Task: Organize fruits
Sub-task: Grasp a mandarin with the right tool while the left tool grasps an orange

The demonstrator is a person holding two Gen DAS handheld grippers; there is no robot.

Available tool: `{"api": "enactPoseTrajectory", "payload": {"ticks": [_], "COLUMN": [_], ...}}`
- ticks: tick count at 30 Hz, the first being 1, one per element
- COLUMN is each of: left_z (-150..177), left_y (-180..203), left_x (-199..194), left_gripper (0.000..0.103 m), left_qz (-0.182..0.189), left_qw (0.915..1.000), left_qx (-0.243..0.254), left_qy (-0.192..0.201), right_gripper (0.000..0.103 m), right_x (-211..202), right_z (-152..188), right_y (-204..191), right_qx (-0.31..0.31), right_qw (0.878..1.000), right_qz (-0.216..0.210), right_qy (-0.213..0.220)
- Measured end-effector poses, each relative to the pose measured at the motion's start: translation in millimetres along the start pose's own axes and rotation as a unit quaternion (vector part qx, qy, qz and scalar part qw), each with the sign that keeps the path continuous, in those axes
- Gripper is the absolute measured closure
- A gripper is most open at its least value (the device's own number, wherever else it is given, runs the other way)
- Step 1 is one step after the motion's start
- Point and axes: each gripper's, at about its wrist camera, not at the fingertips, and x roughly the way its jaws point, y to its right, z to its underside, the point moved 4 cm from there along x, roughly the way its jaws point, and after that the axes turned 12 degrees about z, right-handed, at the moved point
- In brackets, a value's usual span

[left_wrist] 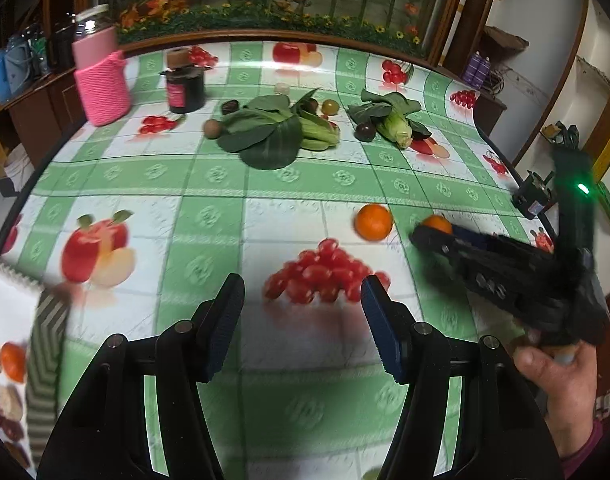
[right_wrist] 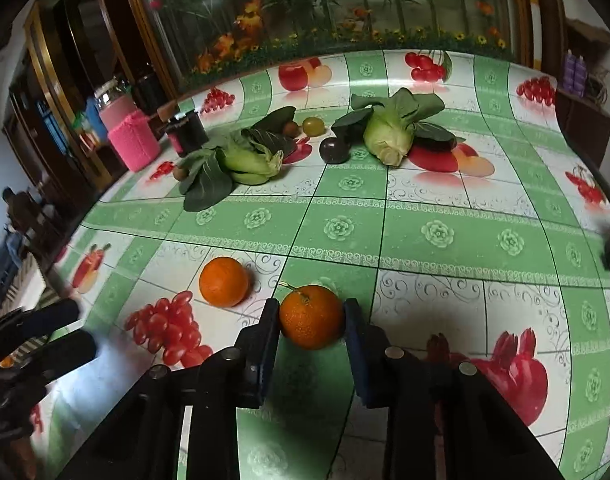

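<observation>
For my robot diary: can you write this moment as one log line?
right gripper: fingers touching stemmed orange | left gripper: open, empty | second orange: on table

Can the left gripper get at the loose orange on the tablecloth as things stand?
Probably yes. The left gripper is open and empty, the loose orange lies ahead with bare tablecloth between. The right gripper flanks only the stemmed orange beside it.

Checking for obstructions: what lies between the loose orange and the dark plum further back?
Nothing real: between the loose orange and the dark plum only bare printed tablecloth shows, right wrist view.
</observation>
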Motion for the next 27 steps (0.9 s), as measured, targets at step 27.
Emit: {"api": "enactPoseTrajectory", "payload": {"ticks": [27], "left_z": [-19.6], "left_y": [13.9], "left_x": [48.7], "left_gripper": [0.075], "left_qz": [0.017], "left_qw": [0.9993], "left_qx": [0.028], "left_qy": [-0.019], "right_gripper": [0.072], "right_x": [-17.2], "right_z": [3.3], "right_y": [22.7], "right_qx": [0.038], "right_qw": [0.998], "right_qz": [-0.048], "right_qy": [0.001]}}
